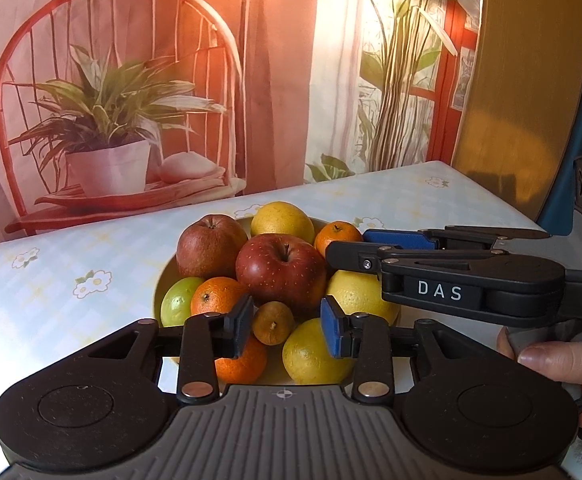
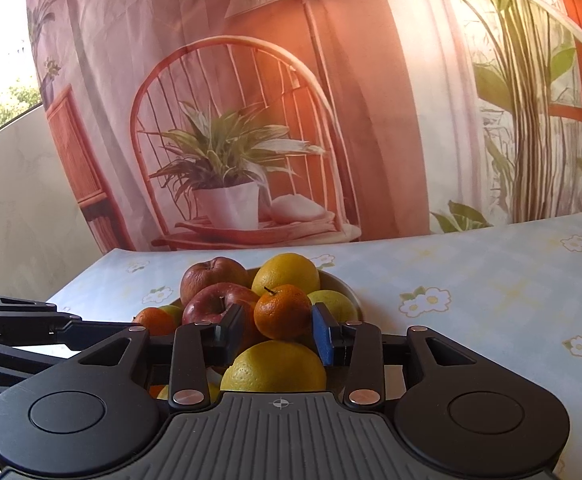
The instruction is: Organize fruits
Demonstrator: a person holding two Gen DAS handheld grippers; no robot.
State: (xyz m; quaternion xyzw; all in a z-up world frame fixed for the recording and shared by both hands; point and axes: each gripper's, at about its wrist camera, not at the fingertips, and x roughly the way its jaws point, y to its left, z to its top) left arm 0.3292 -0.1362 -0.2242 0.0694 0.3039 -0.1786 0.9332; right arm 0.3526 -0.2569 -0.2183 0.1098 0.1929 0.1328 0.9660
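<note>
Your fruits sit heaped in one bowl [image 1: 163, 280] on the flowered desk [image 1: 51, 280], and no fruit shows on the cloth around it. That fits a finished gathering as well as a pile waiting to be sorted out, so the heap alone doesn't tell you which.

The two red apples [image 1: 281, 266] crown the pile because the yellow citrus [image 1: 311, 354] and the oranges [image 1: 217, 296] under them make a base; pull a low one and the top may roll.

Your left gripper [image 1: 287, 326] hangs spread at the near rim, a small brown fruit [image 1: 271, 323] showing between its pads, not pinched. Your right gripper [image 2: 277, 330] reaches in from the right, spread too, its pads flanking a stemmed mandarin [image 2: 282, 311] without visibly pressing it. That one lies high and free, so it looks the easy pick.
</note>
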